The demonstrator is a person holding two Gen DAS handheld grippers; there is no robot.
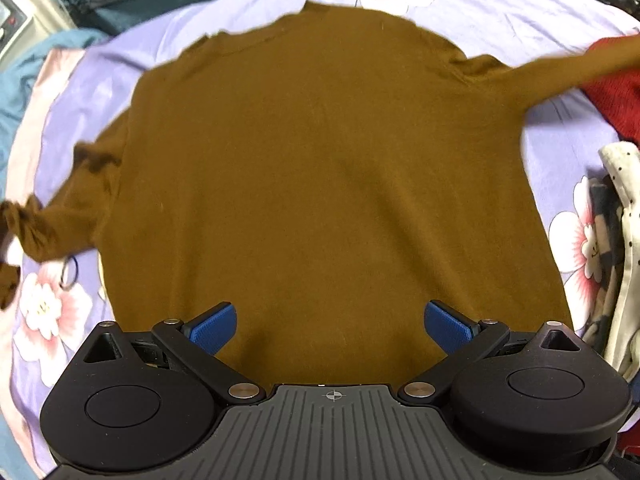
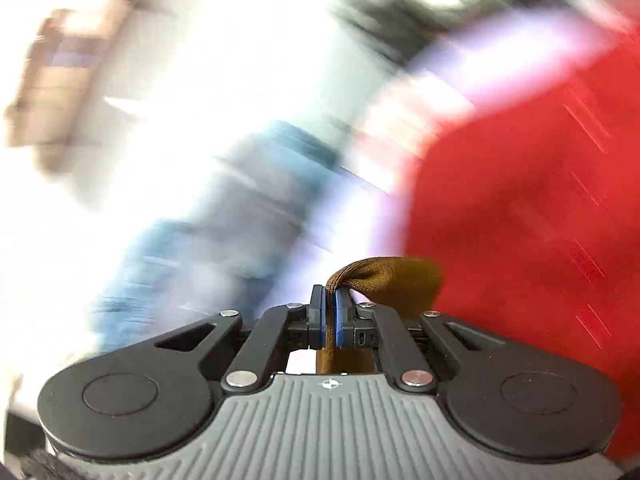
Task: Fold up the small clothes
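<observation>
A brown sweater [image 1: 320,184] is seen spread flat across the middle of a floral bedsheet [image 1: 500,16], its hem at the near edge. The left gripper [image 1: 330,326] is held over the hem with its jaws wide apart and nothing between them. The right gripper [image 2: 329,316] is clamped on the end of one sleeve [image 2: 384,280], which is stretched out toward the bed's right edge over a red garment [image 1: 616,96]. The right view is smeared by motion.

The sleeve would best be carried inward and laid flat across the body, kept taut so no creases are trapped. Room is tight on the right, where a pile of clothes [image 1: 616,248] is heaped; on the left a bunched sleeve [image 1: 60,216] and a hair tie [image 1: 69,276] lie near the edge.
</observation>
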